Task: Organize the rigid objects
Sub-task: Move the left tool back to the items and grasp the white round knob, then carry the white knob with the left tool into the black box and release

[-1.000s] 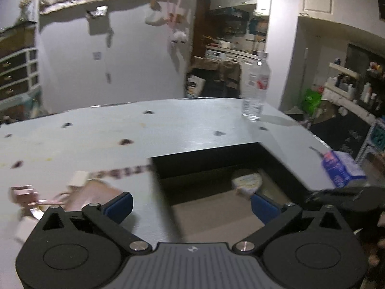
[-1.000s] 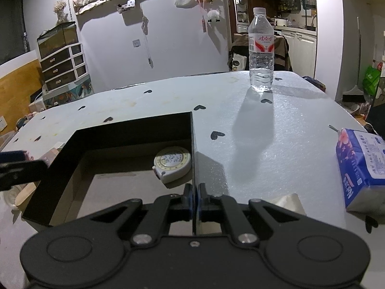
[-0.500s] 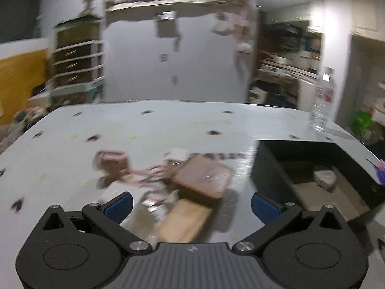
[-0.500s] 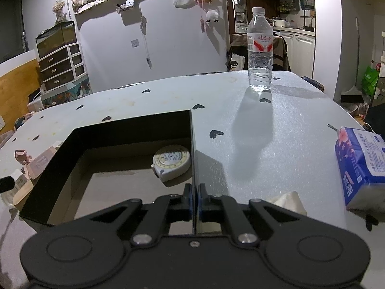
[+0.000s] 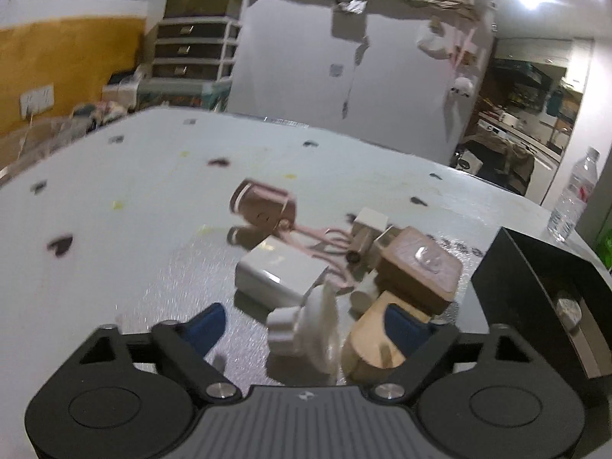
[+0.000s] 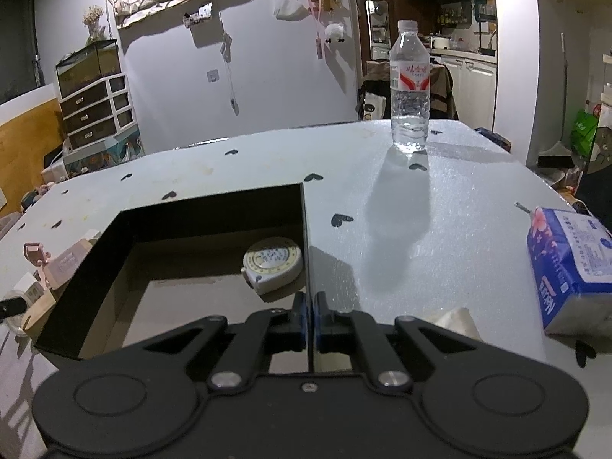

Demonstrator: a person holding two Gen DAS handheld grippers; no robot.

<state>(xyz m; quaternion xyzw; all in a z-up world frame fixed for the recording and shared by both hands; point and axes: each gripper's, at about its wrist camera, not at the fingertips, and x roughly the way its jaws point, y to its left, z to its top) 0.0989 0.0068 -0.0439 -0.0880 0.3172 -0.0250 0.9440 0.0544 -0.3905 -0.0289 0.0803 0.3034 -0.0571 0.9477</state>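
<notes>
L gripper (image 5: pixel 304 325) sits low over a pile of small things on the white table (image 5: pixel 134 229). Its jaws have just been closing in but are part open, w/ a white round piece (image 5: pixel 310 334) standing between the blue fingertips (image 5: pixel 206 323); pads not pressing on it, nothing held. Just right of that piece lies a tan wooden block (image 5: pixel 373 338), w/ the right fingertip over it. Beyond: a white box (image 5: pixel 281 273), a brown wooden block (image 5: pixel 420 271) right of it, a pink cord (image 5: pixel 325 244) and a small brown-pink item (image 5: pixel 264 206) farther back. View is a bit blurred.

R gripper (image 6: pixel 309 311) is pinched tight on the right wall of the black box (image 6: pixel 206 214), near its front corner. Inside the box, at its right side, lies a round tape measure (image 6: pixel 273 264). Pile shows left of the box. Water bottle (image 6: pixel 409 88) stands far back on the table; blue tissue pack (image 6: pixel 570 264) at the right edge.
</notes>
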